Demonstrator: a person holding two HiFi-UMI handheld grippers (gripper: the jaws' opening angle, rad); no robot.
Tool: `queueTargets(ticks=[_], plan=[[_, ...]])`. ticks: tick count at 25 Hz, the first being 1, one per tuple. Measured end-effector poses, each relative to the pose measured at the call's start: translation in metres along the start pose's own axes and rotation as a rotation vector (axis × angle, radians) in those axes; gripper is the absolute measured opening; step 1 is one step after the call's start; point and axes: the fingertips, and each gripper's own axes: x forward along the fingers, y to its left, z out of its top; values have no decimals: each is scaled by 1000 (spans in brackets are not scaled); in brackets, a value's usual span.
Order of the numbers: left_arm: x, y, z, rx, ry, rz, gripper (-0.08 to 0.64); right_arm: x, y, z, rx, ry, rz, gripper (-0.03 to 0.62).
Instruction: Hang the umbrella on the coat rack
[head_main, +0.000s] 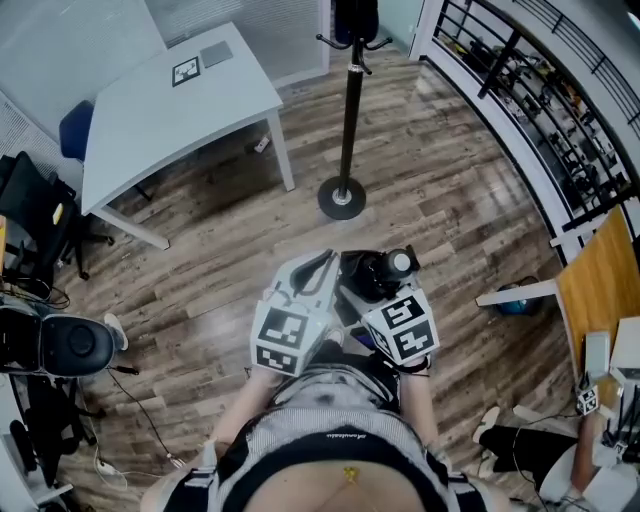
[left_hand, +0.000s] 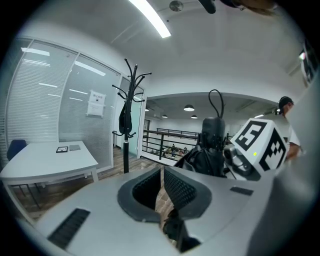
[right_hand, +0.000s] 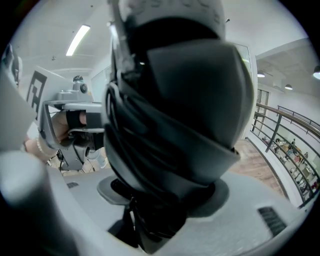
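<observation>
The right gripper (head_main: 388, 290) has its jaws spread wide around the folded black umbrella (right_hand: 175, 115), which fills the space between them and blocks most of that gripper's view. The grip looks to be on the bundle's thick middle. Seen from the left gripper's side, the umbrella's long axis runs steeply up out of those jaws, and a thin carrying loop (left_hand: 216, 102) stands clear at its upper end. The left gripper (left_hand: 161, 180) sits just beside it, on the umbrella's left. Its jaws are drawn almost together, leaving only a slit through which the floor shows, with nothing in it. The coat rack (head_main: 349, 110) stands straight ahead of both sets of jaws and well apart from them, with bare wooden floor between. Its hooks (left_hand: 132, 82) branch out high above the jaw line, and a dark item (left_hand: 125, 117) already hangs from one side. The coming move probably depends on carrying the loop end forward and up to a free hook, and the right gripper, which has the umbrella, is the one placed to do it.
</observation>
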Motion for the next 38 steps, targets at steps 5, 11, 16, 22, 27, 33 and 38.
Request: queueTargets(ticks=[5,11,16,22,27,33,38], plan=[[0,0,0,-4,-1,12,21,0,2,3,-10,-3,15,281],[1,-1,-2,-9,3,27,21,1,3,4,-20,-11,29,282],[-2,2,-5,-16,5,24,21,2,7,4,-22,-7,25,282],[10,7,-1,-16,3,2,21,8,-3,7,-13,4,6,282],[27,21,6,-8,-1,-12,21,20,-17,16,1,8,-14,282],[56,33,10,12,15,-44,21,36,-41,27,12,13,-35,282],[84,46,20,24,20,-70,21,50,-63,42,14,21,-54,282]])
